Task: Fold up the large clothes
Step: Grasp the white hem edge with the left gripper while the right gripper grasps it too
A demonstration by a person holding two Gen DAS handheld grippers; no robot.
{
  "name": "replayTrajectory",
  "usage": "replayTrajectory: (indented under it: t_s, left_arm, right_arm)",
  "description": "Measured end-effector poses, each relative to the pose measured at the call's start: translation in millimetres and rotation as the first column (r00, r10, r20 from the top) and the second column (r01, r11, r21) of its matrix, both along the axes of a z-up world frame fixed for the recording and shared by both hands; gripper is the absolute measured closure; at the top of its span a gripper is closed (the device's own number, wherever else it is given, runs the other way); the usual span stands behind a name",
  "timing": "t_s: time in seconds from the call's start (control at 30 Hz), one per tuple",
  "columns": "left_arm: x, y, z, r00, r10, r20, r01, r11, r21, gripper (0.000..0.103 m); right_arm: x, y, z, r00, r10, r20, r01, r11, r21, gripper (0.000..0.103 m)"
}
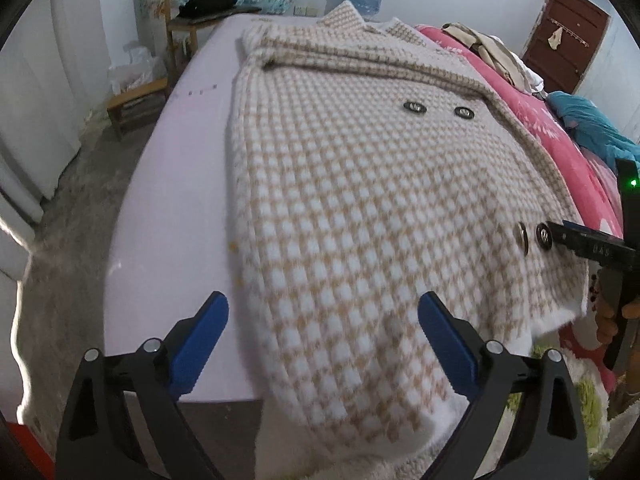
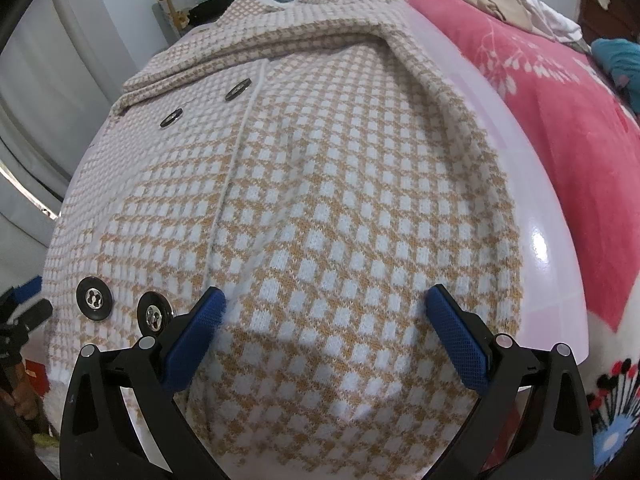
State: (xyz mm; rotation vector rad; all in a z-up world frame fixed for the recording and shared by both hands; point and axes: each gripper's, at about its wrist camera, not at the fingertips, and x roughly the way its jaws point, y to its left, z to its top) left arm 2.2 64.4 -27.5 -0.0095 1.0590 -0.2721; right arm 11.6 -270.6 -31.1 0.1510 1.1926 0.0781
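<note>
Left wrist view: both grippers (image 1: pixel 323 336) (image 2: pixel 326 330) gape over the fuzzy houndstooth knit coat (image 1: pixel 360 200), apparently untouched.

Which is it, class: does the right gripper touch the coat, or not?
Cannot tell. The right wrist view shows the right gripper open over the coat, but neither contact nor gap at its fingertips shows plainly.

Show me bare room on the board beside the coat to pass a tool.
Widest bare strip: pale board between the coat and its floor-side edge. A narrower strip runs between coat and pink blanket. The near end is crowded: coat hem overhangs the edge.
</note>
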Motion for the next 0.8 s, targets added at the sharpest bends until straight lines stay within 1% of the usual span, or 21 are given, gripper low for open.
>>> replayTrajectory:
  t_s: [0.3,0.4,0.57,0.73,0.8]
  left_arm:
    - [-2,-4,-9,1.000,-0.006,-0.030,0.005,1.000,-0.019,0.019]
    - [-3,-1,-10,0.999,-0.005,-0.040,0.003,0.999,-0.034,0.024]
    - [-15,6,-11,0.997,-0.013,-0.072,0.009,0.998,-0.060,0.037]
    - [-28,17,-14,0.993,0.009,-0.118,-0.023,0.992,-0.123,0.046]
    - [-32,21,-16,0.991,0.019,-0.132,-0.039,0.988,-0.150,0.048]
  right_arm:
    - [-3,-1,0,1.000,-0.001,0.010,0.001,1.000,-0.002,0.007]
    - [-3,-1,0,1.000,-0.001,0.016,0.001,1.000,-0.002,0.007]
    - [-5,-3,-1,1.000,0.002,0.022,-0.002,1.000,0.003,0.007]
    - [-7,-3,-2,0.999,0.010,0.034,-0.010,1.000,0.000,0.007]
    - [-7,-3,-2,0.999,0.015,0.032,-0.015,1.000,0.004,0.007]
